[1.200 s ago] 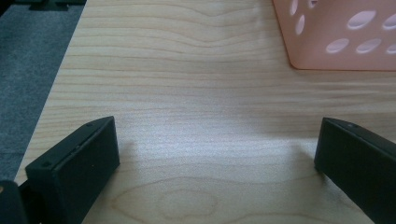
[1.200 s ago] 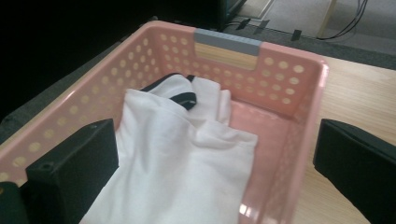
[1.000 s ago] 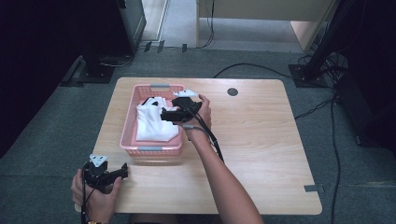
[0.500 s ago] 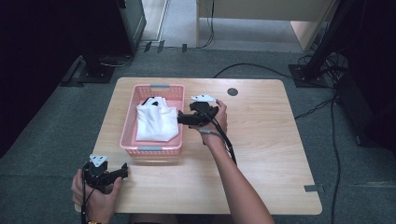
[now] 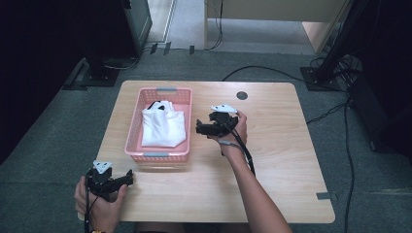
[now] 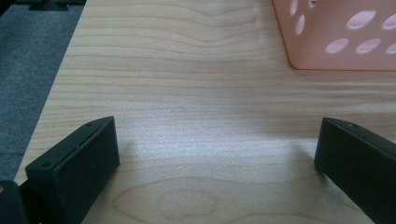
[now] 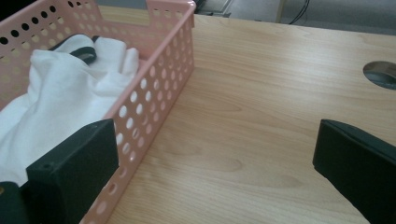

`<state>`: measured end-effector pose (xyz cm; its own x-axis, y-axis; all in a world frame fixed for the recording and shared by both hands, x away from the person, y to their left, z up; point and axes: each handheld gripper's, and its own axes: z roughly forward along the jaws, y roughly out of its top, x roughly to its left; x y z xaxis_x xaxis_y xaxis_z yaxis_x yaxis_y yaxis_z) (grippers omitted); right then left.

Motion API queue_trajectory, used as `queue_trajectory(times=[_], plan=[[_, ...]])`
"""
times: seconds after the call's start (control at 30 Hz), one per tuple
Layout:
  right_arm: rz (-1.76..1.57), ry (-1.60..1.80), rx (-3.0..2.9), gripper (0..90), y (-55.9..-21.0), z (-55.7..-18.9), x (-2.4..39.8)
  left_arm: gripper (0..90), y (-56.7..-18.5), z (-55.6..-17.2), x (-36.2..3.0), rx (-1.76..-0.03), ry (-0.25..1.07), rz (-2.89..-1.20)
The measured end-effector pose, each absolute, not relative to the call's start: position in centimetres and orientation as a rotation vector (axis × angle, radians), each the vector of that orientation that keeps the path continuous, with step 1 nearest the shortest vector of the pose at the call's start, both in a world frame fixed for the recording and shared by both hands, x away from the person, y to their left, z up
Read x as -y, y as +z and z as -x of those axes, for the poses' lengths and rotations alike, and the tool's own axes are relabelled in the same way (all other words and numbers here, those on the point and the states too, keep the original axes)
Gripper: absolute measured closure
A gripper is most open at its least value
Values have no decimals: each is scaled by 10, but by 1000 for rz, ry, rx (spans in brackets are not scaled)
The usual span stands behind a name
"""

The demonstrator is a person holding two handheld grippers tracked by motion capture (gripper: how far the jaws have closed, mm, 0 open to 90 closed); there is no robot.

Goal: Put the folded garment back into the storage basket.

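A pink perforated basket (image 5: 133,135) stands left of centre on the wooden table; a folded white garment (image 5: 163,127) with a black trim lies inside it. In the right gripper view the basket wall (image 7: 156,88) and the white garment (image 7: 56,93) sit at the left. My right gripper (image 5: 199,128) hovers open just right of the basket, jaws wide apart and empty. My left gripper (image 5: 129,176) rests open near the table's front left corner, below the basket. The left gripper view has the basket corner (image 6: 341,37) at upper right.
A round grey cable hole (image 5: 242,95) lies in the table (image 5: 282,160) behind the right hand. Cables (image 5: 335,109) and stand bases sit on the floor around the table. A small grey tape patch (image 5: 324,196) marks the front right edge.
My right gripper has drawn back out of the basket and moved right and toward the person, leaving the white garment in the basket. The left gripper has stayed put.
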<state>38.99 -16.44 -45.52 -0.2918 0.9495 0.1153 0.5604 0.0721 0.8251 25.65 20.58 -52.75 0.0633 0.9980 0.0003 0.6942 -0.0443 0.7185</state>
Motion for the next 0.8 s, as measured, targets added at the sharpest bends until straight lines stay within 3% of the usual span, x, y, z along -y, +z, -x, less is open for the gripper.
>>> queue_trajectory(times=[0.8], plan=[[-1579,1032,-1894,1,-497,-373,203,0,-527,-257,-206,-1693,717,-1792]])
